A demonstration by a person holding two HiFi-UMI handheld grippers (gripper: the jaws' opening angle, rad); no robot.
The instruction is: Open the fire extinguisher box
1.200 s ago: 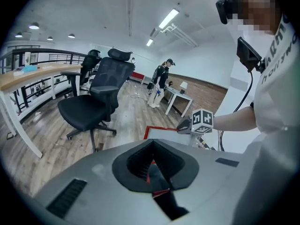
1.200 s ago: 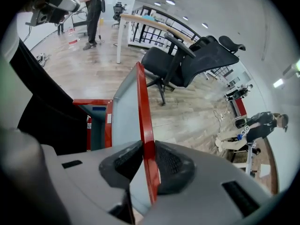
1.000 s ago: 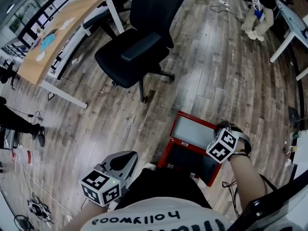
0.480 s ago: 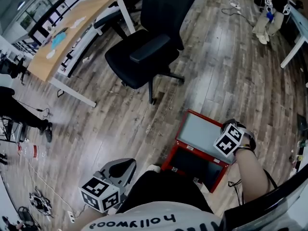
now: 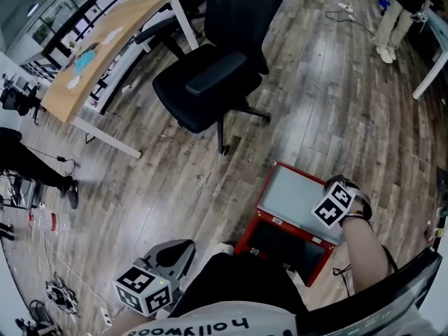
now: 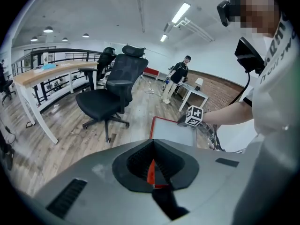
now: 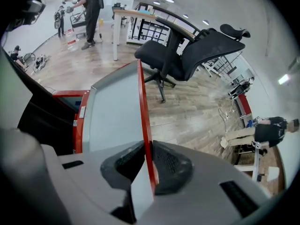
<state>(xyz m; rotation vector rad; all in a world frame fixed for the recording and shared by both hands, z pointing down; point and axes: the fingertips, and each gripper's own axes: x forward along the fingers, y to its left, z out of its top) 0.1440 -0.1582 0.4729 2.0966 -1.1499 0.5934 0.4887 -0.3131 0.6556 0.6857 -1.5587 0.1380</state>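
Wood-plank flooring (image 5: 140, 180) fills the room under us, and the red fire extinguisher box (image 5: 283, 249) sits on it just in front of our knees, its dark inside showing. The box's door (image 5: 294, 194), a grey panel with a red frame, stands swung open on the far side of the box. Our right gripper (image 7: 146, 161) is at the door's outer edge. Its fingers (image 7: 169, 165) have just been closing, and they now pinch the red frame, which runs straight up between them. Our left gripper (image 6: 151, 167) hangs low to the left of the box, well apart from it, with its fingers drawn close together and gripping nothing. Beyond the box stands a black office chair (image 5: 210, 75), and further to the left of it a wooden bench (image 5: 98, 54). Another person (image 5: 395, 12) stands far beyond the box, to its right.
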